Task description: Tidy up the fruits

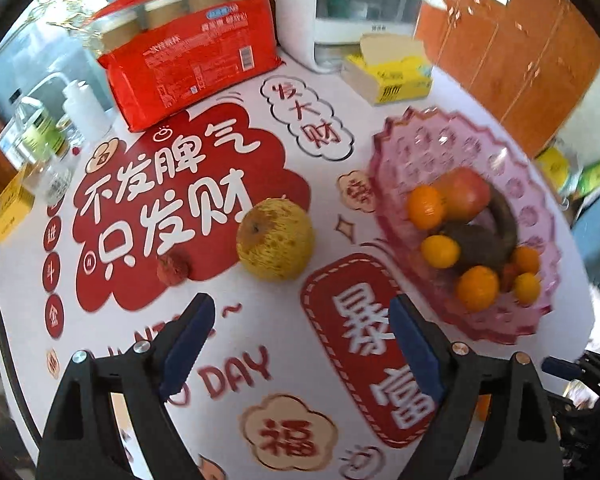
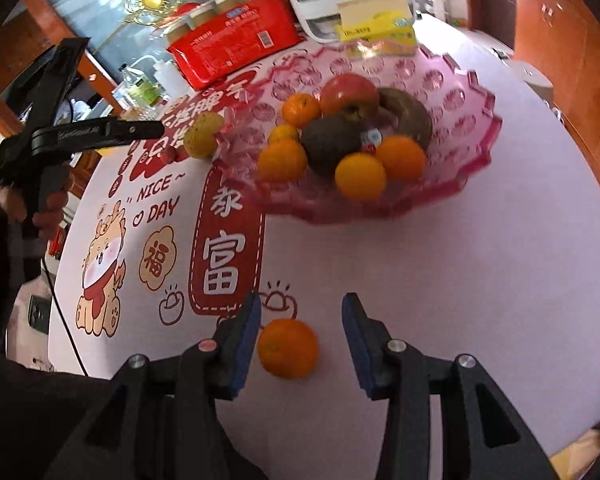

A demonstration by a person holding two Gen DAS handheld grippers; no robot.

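orange (image 2: 288,348) lies on the bench right between the spread jaws of the right gripper (image 2: 300,340), near the left pad, not yet pinched; it is round, so no axis matters. the pink bowl (image 2: 476,120) sits farther off. the left gripper (image 1: 300,344), jaws wide and empty, points toward the yellow pear (image 1: 275,239) ahead, well apart.

Black tool (image 1: 300,344) frames, blue pads (image 1: 188,344), silver screws (image 1: 142,346)
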